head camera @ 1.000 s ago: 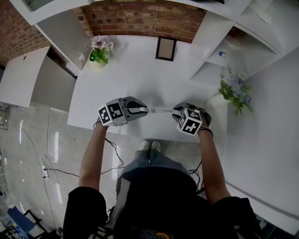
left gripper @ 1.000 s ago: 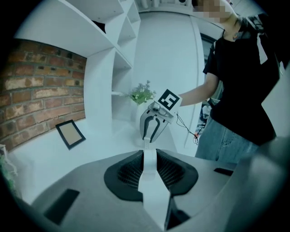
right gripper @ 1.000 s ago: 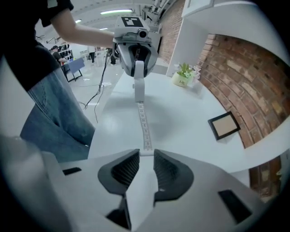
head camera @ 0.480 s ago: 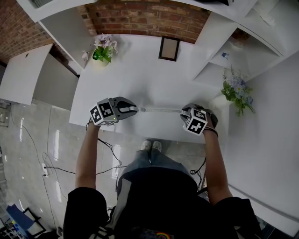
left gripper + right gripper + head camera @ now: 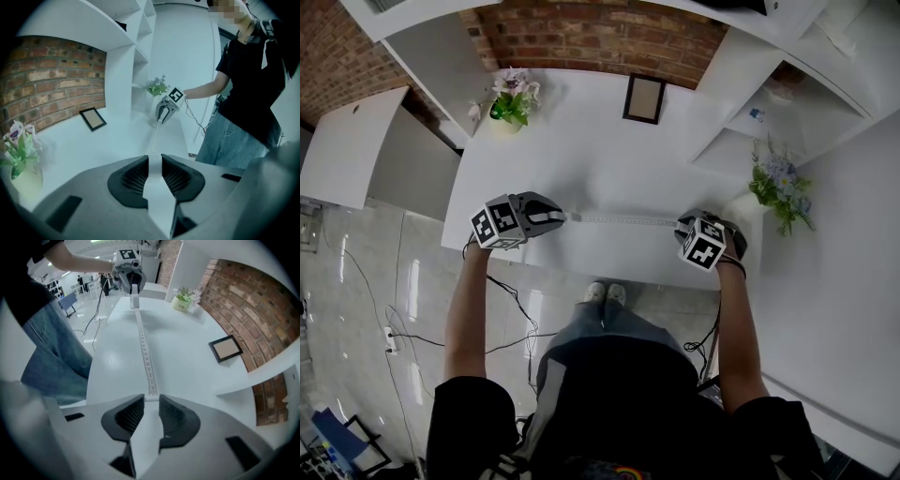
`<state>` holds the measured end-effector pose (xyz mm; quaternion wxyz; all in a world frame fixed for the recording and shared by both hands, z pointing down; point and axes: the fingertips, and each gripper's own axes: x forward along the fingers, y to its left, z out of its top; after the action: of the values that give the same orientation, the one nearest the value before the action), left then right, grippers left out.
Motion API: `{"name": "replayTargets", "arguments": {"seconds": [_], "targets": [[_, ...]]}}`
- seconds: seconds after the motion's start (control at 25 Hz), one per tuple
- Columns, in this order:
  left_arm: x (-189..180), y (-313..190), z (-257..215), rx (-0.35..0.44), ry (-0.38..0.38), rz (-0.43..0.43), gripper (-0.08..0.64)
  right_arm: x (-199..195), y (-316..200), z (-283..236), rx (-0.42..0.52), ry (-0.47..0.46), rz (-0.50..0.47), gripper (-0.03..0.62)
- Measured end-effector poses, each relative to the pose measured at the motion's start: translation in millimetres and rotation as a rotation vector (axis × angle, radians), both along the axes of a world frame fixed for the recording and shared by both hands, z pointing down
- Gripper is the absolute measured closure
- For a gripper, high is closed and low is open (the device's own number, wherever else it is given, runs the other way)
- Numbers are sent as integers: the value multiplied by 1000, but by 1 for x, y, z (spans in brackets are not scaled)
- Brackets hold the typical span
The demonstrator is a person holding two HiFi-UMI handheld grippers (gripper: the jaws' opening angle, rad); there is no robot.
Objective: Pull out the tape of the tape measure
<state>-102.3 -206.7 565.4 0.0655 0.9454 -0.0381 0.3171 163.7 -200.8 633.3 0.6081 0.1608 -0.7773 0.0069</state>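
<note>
A pale pot point(image 5: 26, 182) is standing well to the left of the picture frame point(image 5: 644, 98), at the back of the white table point(image 5: 581, 164), and is holding pink and white flowers point(image 5: 18, 140) with green leaves. Off to the right of the frame a second bunch of flowers point(image 5: 776, 180) is showing; its vessel is blending into the white surfaces and is hard to make out.

In front of the frame, the tape point(image 5: 623, 219) is stretching in a straight line just above the table's near edge, spanning the gap between both claws. The left gripper point(image 5: 564, 216) is clamping the white tape measure case point(image 5: 157, 197), which is filling the space between its ribbed pads. The right gripper point(image 5: 680, 223) is pinching the tape's free end at its jaw tips, the numbered strip running straight away from them toward the case.
</note>
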Motion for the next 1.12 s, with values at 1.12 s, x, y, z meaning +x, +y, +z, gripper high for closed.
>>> {"name": "replayTargets", "arguments": {"seconds": [1.12], "targets": [[19, -91, 22, 48, -135, 41, 474, -20, -83, 9, 37, -51, 5, 495]]}}
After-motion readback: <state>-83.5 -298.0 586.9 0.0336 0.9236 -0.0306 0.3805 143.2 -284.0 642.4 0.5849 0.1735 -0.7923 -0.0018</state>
